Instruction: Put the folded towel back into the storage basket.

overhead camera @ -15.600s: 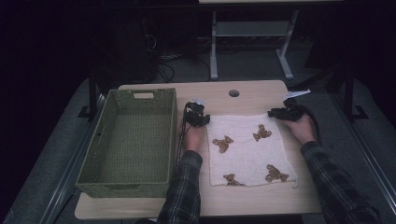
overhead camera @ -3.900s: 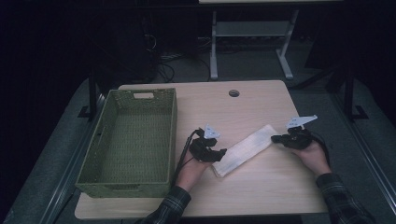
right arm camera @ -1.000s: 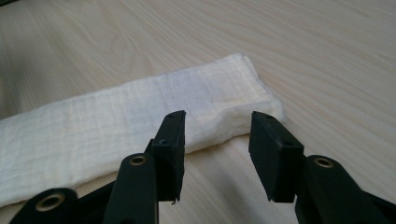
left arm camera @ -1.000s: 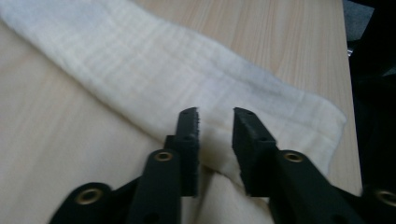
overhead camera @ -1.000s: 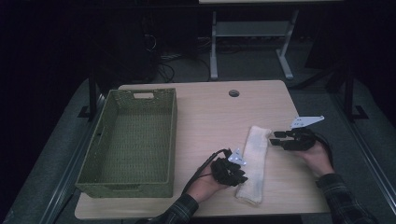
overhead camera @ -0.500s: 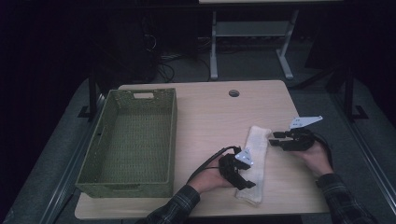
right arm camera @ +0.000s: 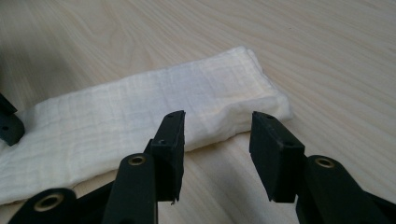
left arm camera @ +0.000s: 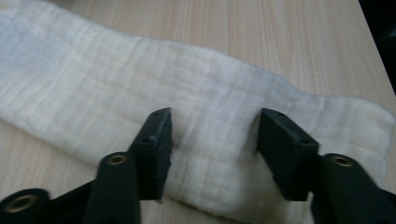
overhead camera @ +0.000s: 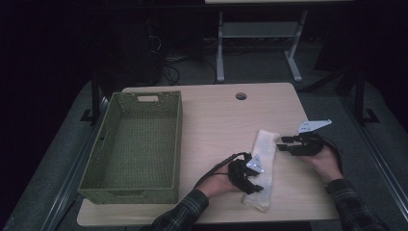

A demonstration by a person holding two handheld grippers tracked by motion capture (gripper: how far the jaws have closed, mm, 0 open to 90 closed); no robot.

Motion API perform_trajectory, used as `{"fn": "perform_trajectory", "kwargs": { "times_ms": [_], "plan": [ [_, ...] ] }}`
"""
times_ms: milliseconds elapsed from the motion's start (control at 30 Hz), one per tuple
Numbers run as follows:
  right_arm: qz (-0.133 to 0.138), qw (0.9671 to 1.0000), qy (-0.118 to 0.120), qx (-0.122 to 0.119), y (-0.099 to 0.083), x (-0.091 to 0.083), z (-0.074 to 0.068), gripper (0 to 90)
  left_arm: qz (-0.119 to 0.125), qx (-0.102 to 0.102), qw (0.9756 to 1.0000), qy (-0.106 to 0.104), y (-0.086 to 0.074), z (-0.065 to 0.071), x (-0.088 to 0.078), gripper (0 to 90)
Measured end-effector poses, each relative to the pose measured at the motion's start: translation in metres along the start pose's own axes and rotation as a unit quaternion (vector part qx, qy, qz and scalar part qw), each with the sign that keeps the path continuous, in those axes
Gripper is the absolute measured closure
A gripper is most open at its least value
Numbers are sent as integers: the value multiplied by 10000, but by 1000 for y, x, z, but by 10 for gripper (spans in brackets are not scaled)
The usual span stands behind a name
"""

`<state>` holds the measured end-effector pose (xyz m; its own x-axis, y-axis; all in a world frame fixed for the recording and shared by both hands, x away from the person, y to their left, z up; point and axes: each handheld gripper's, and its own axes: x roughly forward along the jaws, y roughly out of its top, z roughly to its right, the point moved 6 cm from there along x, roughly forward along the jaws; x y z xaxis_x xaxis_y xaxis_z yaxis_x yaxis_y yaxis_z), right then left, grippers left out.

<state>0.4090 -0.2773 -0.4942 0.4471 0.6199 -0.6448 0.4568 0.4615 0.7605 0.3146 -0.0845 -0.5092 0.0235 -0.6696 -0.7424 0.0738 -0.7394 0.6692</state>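
At the bottom of the high view, the left gripper (overhead camera: 252,182) sits over the near end of the folded white cloth (overhead camera: 262,166). Its jaws have just been closing from a wider gape; they stand half open astride the cloth (left arm camera: 187,107), not yet pinching it. A second ago the gripper sat further left, so a fresh grip for another fold seems near. Further up, the right gripper (overhead camera: 284,143) hovers half open, empty, beside the far end. The green basket (overhead camera: 115,147) waits at left.
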Motion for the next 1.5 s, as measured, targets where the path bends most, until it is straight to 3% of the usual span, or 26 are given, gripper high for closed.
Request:
{"fn": "perform_trajectory", "kwargs": {
  "times_ms": [133,267,700,900,1000,1133,1300,1500],
  "plan": [
    [17,10000,23,-3,1,-1,0,545,-40,-71,10000,5,0,2,-2,705],
    [35,10000,89,-24,1,-2,-1,529,-94,-220,9997,-22,-1,6,-5,814],
    [158,9989,346,-263,10,-4,-12,506,-105,-586,9982,-13,-14,21,-30,828],
    [33,9986,435,-304,12,-1,-16,493,-91,-639,9979,-66,-19,31,-36,827],
    [-44,9979,458,-462,21,2,-22,491,-87,-690,9975,-111,-22,34,-38,827],
    [-53,9974,559,-461,32,12,-26,488,-41,-755,9970,-146,-25,36,-41,826],
    [-183,9950,657,-728,40,30,-29,487,-32,-755,9970,-187,-26,35,-41,826],
    [-328,9937,824,-690,38,53,-27,483,-32,-794,9966,-208,-27,35,-40,826]
  ]
}}
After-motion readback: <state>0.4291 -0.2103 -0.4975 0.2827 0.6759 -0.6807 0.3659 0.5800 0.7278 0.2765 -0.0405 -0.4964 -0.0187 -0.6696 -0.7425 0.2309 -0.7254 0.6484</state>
